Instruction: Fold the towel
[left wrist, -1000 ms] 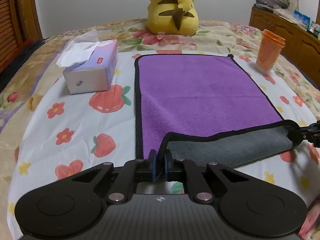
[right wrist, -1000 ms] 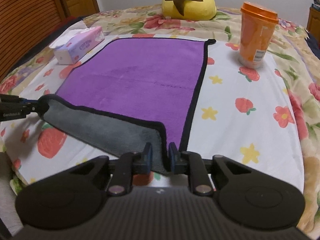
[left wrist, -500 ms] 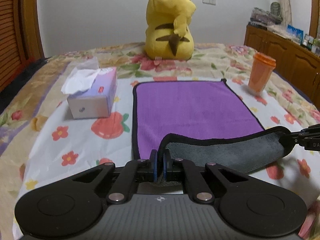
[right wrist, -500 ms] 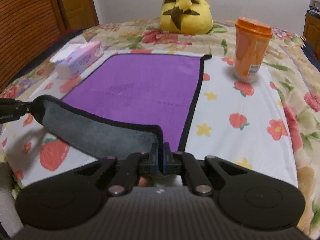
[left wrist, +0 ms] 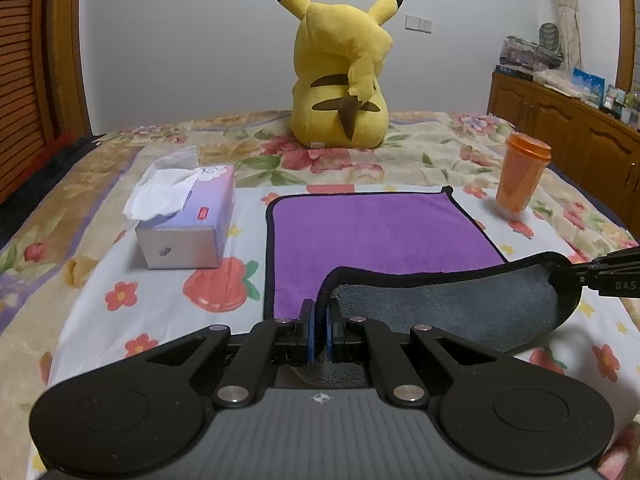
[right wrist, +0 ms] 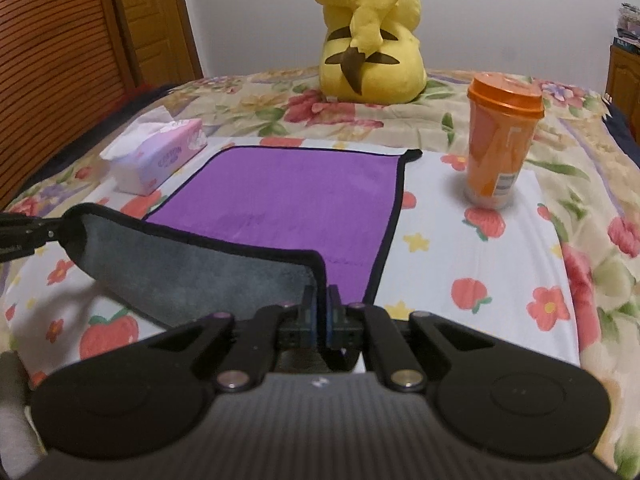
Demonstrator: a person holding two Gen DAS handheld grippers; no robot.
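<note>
A purple towel (left wrist: 380, 228) with black trim and a grey underside lies on the bed; it also shows in the right wrist view (right wrist: 296, 196). Its near edge is lifted and turned over, grey side (left wrist: 460, 304) showing. My left gripper (left wrist: 319, 320) is shut on the towel's near left corner. My right gripper (right wrist: 320, 312) is shut on the near right corner. Each gripper shows at the far side of the other's view, the right one (left wrist: 612, 276) and the left one (right wrist: 20, 236), holding the lifted edge taut above the sheet.
A tissue box (left wrist: 188, 220) stands left of the towel. An orange lidded cup (right wrist: 500, 140) stands to its right. A yellow plush toy (left wrist: 340, 76) sits behind the towel. A wooden cabinet (left wrist: 568, 128) is at the far right, a wooden door (right wrist: 60, 60) on the left.
Both grippers have closed fully on the near corners and risen, lifting the near edge higher. The views tilted up, so the plush toy and wall show more.
</note>
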